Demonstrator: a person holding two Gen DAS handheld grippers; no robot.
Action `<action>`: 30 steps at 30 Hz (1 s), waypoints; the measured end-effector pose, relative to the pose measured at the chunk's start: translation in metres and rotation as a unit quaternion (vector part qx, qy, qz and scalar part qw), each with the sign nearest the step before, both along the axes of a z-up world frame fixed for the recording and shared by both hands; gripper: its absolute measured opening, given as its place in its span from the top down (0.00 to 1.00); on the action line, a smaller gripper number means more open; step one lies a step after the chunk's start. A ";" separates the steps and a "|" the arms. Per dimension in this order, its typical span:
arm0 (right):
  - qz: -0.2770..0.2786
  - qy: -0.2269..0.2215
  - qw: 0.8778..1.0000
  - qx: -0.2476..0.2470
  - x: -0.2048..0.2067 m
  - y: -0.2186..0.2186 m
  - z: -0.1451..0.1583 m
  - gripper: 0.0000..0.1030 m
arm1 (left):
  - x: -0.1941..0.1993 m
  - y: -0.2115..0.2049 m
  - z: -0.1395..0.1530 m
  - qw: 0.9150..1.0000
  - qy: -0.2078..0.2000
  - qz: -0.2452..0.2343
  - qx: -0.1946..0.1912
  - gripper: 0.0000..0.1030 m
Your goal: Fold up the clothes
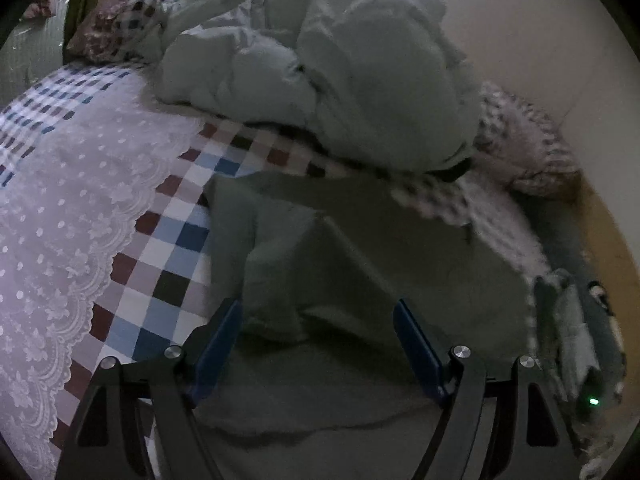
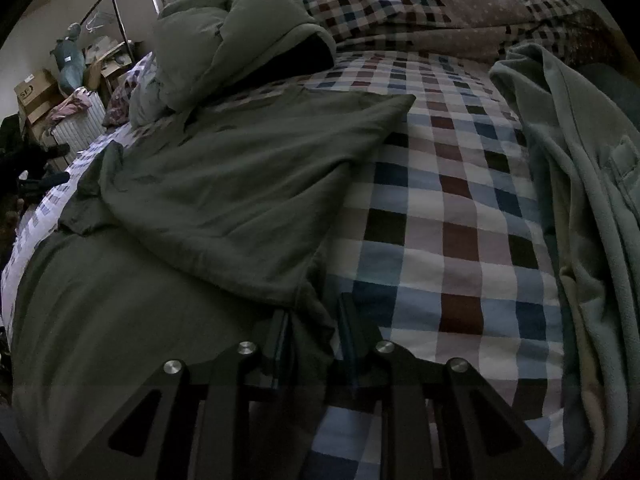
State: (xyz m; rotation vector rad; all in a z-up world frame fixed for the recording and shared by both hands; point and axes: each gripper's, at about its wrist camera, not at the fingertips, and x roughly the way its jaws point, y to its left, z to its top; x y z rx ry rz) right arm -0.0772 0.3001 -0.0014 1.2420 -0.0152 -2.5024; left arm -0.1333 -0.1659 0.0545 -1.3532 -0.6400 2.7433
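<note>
A dark green garment [image 1: 360, 248] lies spread on the checked bed sheet [image 1: 172, 256], with one flap folded over at its far side. My left gripper [image 1: 318, 308] hovers low over its near part. Its blue pads [image 1: 224, 332] stand wide apart and press on nothing. In the right wrist view the same dark green garment [image 2: 240, 184] covers the left half of the checked bed sheet [image 2: 440, 220], one corner pointing right. My right gripper [image 2: 314, 312] is shut on a bunched edge of this garment at its near right side.
A crumpled pale green duvet [image 1: 340, 80] fills the back of the bed, also the pale green duvet [image 2: 224, 32]. A white lace cloth [image 1: 60, 220] lies at the left. A light green fleece garment [image 2: 580, 200] lies along the right. Cardboard boxes [image 2: 36, 96] stand beyond the bed.
</note>
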 end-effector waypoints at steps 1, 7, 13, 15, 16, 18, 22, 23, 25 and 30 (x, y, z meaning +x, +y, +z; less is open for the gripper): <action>0.000 0.001 1.000 0.000 0.000 0.000 0.000 0.77 | -0.002 -0.002 -0.003 1.000 -0.001 0.009 0.002 0.21; 0.006 0.011 1.000 0.011 0.001 -0.004 0.002 0.74 | -0.014 -0.002 -0.021 0.999 -0.044 0.025 0.010 0.86; 0.018 0.021 0.999 0.022 -0.005 -0.011 0.003 0.91 | -0.012 -0.013 -0.003 0.998 -0.028 0.029 0.047 0.91; 0.014 0.020 1.000 0.008 -0.005 -0.006 0.005 0.93 | -0.010 -0.021 0.005 0.998 -0.024 0.032 0.052 0.91; 0.012 0.020 1.000 -0.001 -0.005 -0.003 0.006 0.94 | -0.009 -0.025 0.007 0.998 -0.025 0.031 0.051 0.91; 0.009 0.019 1.000 -0.017 -0.005 0.003 0.009 0.94 | -0.006 -0.033 0.010 0.997 -0.032 0.027 0.060 0.91; 0.008 0.017 1.000 -0.018 -0.003 0.005 0.010 0.95 | 0.007 -0.043 0.012 0.997 -0.043 0.013 0.070 0.91; 0.008 0.015 1.000 -0.018 -0.004 0.006 0.010 0.95 | 0.009 -0.043 0.007 0.996 -0.057 0.008 0.067 0.91; 0.009 0.007 1.000 -0.017 -0.004 0.007 0.008 0.95 | 0.012 -0.040 -0.005 0.994 -0.092 -0.006 0.050 0.91; 0.013 -0.018 1.000 -0.016 -0.006 0.009 0.001 0.92 | 0.023 -0.041 -0.027 0.990 -0.131 -0.017 0.038 0.89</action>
